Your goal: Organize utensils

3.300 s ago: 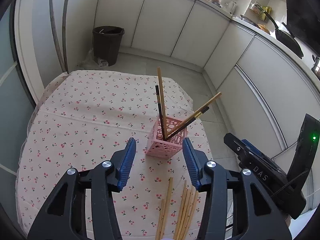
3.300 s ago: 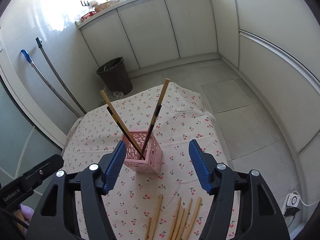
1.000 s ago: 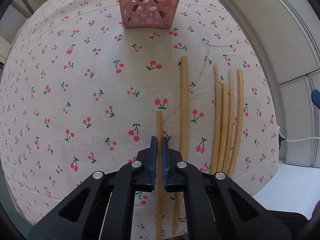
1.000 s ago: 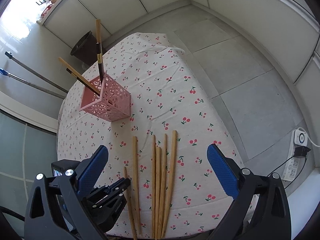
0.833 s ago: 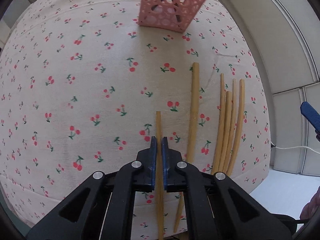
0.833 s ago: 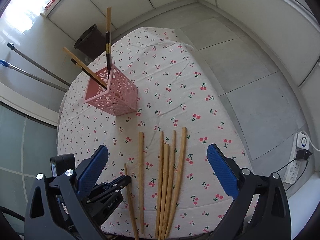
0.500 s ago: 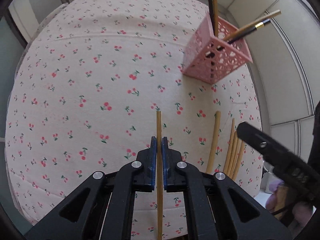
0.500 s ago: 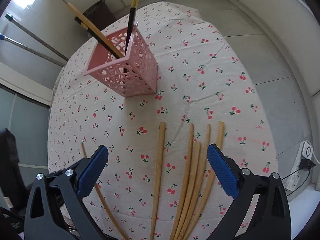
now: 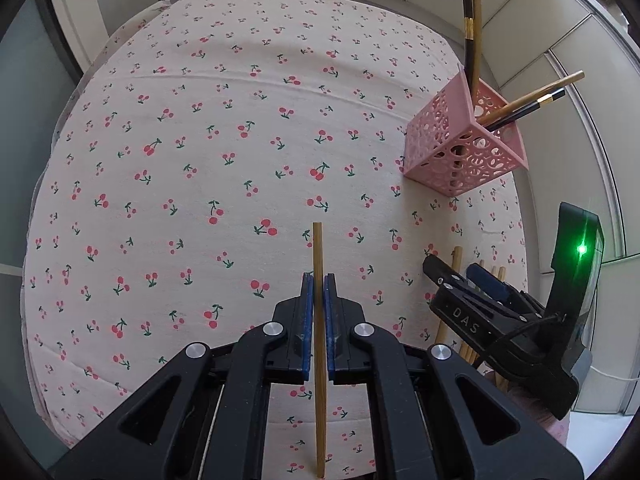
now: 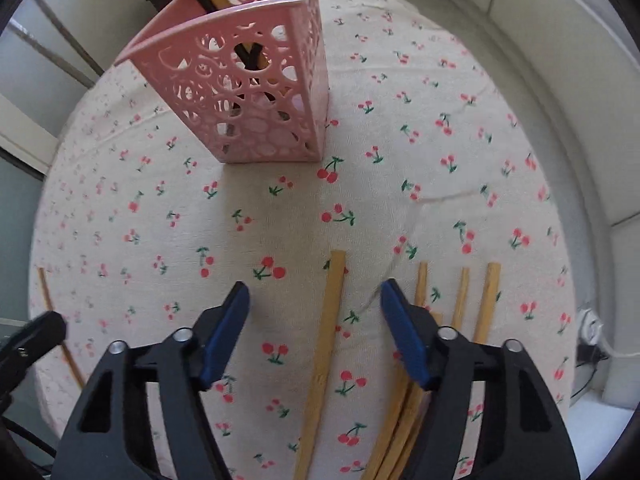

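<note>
My left gripper (image 9: 319, 280) is shut on a thin wooden chopstick (image 9: 318, 344) and holds it above the cherry-print tablecloth (image 9: 200, 160). A pink perforated holder (image 9: 464, 152) with several chopsticks in it stands at the right. In the right wrist view my right gripper (image 10: 316, 304) is open low over the cloth, its fingers on either side of a single wooden chopstick (image 10: 324, 356). A bundle of several wooden chopsticks (image 10: 452, 320) lies just right of it. The holder (image 10: 248, 88) stands straight ahead. The held chopstick (image 10: 58, 326) shows at the far left.
The right gripper's body (image 9: 500, 320) sits at the right of the left wrist view, over the loose chopsticks. The table's rounded edge drops to a tiled floor (image 10: 580, 80) on the right. White cabinets (image 9: 520, 8) stand behind.
My left gripper has lifted the thin chopstick off the cloth and swung left. My right gripper has dropped low and its fingers now straddle the single chopstick.
</note>
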Demonstrator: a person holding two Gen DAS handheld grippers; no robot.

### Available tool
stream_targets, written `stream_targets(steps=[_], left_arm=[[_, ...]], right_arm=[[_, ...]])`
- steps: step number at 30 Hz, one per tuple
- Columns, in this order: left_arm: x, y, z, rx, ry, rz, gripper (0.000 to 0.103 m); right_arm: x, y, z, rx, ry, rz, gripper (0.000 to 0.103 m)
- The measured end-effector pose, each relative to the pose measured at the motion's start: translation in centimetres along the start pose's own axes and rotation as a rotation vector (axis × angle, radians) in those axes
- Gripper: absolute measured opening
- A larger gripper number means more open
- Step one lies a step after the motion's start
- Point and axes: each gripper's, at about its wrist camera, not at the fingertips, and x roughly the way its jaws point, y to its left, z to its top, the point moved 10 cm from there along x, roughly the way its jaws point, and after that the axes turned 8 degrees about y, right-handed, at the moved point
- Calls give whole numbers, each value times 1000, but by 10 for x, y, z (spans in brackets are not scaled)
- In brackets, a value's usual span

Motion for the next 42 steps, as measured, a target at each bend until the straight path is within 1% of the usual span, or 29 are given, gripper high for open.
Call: stream_targets(steps=[1,3,4,5,9,13,15,17,19,20,22,24,25,26,28,29,30,31,32,33,34,35,36,37,38,39,40,42], left_arm=[[-1,1,0,-1,0,2,5],[-1,3,0,-6,0,5,5],[-1,4,0,-9,1,5,5],[0,4,0,-10,3,4,5],[-2,5,1,-20,3,-20,5],[-19,0,8,-9,-61,-60,6],[-30,-5,11,2,-97,-89,6],[-38,-10,13,16,-122,-98,6],[-36,-11,13,18,-113,-94,6],[-31,-10,12,13,-94,-89,6],[-13,-5,7,-13,-20,-79,6],[7,-1,4,-49,44,-77,21],[17,3,4,-74,60,-61,40],[25,7,5,-94,65,-39,49],[37,12,7,-114,68,-2,50],[42,14,8,-121,66,15,50],[46,15,10,-127,63,35,50],[51,16,10,-128,61,55,50],[57,15,9,-125,67,72,50],[62,14,8,-118,76,91,50],[62,11,9,-96,47,127,51],[65,7,7,-72,47,164,51],[67,4,6,-43,41,203,52],[69,0,5,-11,34,242,54],[69,-2,4,2,18,264,54],[69,-3,3,-7,11,260,54],[70,-4,3,-13,9,251,51],[68,-6,3,-12,1,251,36]], right_arm=[[-1,0,1,-1,-13,-8,48],[-3,-1,4,7,-33,-15,19],[-4,-3,5,12,-38,-12,13],[-4,-4,6,23,-42,-3,9],[-8,-9,9,45,-62,42,8],[-29,-11,13,43,-115,88,8],[-44,-9,16,38,-159,113,8],[-62,-10,17,33,-196,131,8],[-73,-9,14,34,-222,154,8],[-81,-10,13,32,-233,168,7],[-93,-7,12,24,-254,188,7],[-102,-4,8,8,-257,208,7],[-104,-4,6,4,-252,214,7],[-104,-4,5,7,-242,222,9],[-96,-7,1,28,-204,233,12],[-91,-11,-1,45,-185,236,17],[-86,-15,-1,59,-170,237,31],[-82,-18,-2,74,-155,239,39],[-79,-20,-2,87,-146,246,50],[-78,-22,-1,95,-142,248,53],[-78,-24,-1,99,-143,244,54],[-77,-26,0,103,-147,235,60],[-77,-29,0,110,-148,225,69],[-76,-31,1,118,-147,224,73],[-74,-34,1,132,-144,228,74],[-72,-35,1,141,-137,230,75],[-69,-36,2,147,-124,231,75],[-62,-37,1,154,-102,229,75]])
